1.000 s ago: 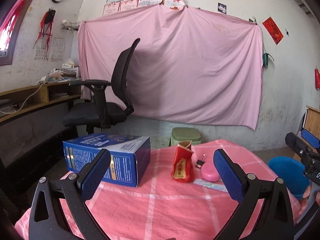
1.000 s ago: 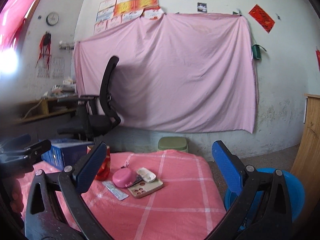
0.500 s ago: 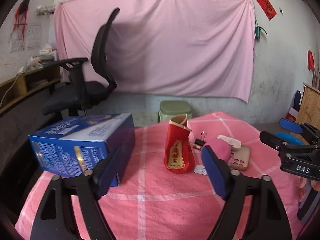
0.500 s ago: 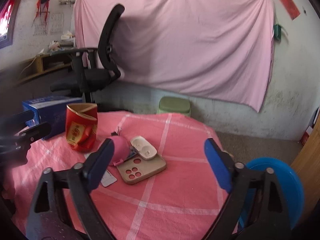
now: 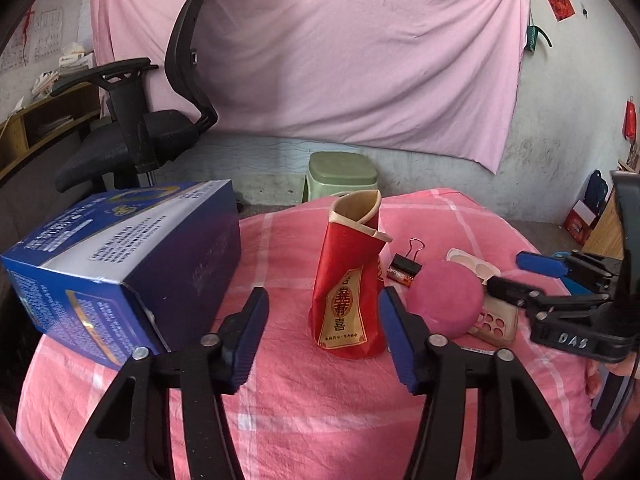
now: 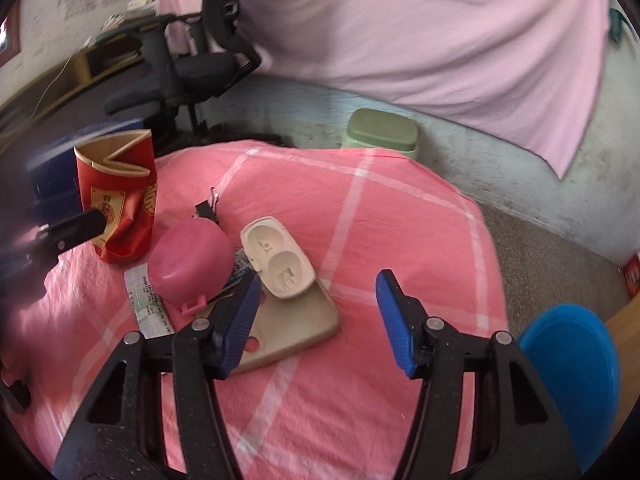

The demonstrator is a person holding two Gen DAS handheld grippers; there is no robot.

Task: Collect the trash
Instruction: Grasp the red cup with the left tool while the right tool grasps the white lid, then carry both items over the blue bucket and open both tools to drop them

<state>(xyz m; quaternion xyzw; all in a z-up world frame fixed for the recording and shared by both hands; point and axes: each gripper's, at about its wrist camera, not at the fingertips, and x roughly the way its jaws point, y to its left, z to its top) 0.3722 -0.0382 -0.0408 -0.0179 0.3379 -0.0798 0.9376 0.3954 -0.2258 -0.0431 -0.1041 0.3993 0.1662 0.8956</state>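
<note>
Two handheld tools are hovering over a pink-checked counter (image 5: pixel 304 412). A crumpled red paper cup (image 5: pixel 347 280) is standing upright, long axis vertical, its torn mouth pointing up, between a blue box (image 5: pixel 120 268) and a pink round case (image 5: pixel 447 300). Left tool (image 5: pixel 323 328) is closing around it, pads not yet touching. Right tool (image 6: pixel 316 320) is narrowing, gripping nothing, above a tan phone case (image 6: pixel 296 324).

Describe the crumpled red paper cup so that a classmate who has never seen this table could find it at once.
Start at the pink checked tablecloth. The big blue box lies at its left; right of that stands the red paper cup, upright. Alone among its neighbours it is tall, with a dented open rim and gold characters.
</note>
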